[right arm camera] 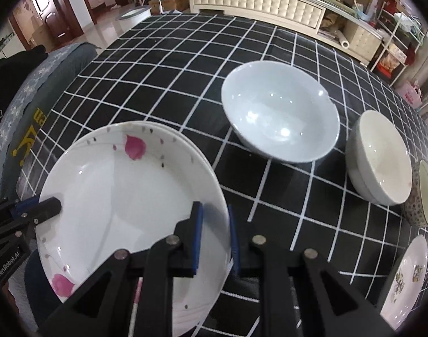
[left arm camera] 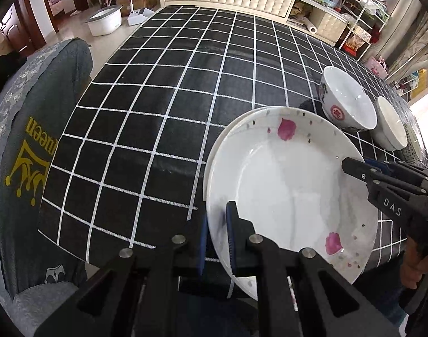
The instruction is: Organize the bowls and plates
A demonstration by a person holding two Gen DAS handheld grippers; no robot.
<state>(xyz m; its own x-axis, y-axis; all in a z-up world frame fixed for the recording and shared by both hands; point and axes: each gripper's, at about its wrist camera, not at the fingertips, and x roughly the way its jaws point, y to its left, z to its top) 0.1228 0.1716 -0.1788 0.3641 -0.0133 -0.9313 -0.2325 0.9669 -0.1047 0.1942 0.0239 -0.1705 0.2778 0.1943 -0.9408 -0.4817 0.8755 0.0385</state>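
- Both tongs are pinched on the flowered plate stack: left tongs (left arm camera: 215, 241) nearly closed on its left rim, right tongs (right arm camera: 215, 238) clamped on the opposite rim.
- The plate stack (left arm camera: 286, 179) hangs over the counter's near edge.
- Best kept level, both sides lowered together.
- Open checked counter (left arm camera: 163, 90) lies left; the big bowl (right arm camera: 279, 112) and smaller bowl (right arm camera: 380, 157) crowd the right.

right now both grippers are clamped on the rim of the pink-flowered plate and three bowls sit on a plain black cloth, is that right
Not quite: the cloth is black with a white grid, as the right wrist view shows. Otherwise yes: the left gripper and right gripper clamp the rim of the pink-flowered plate, with three bowls beside it.
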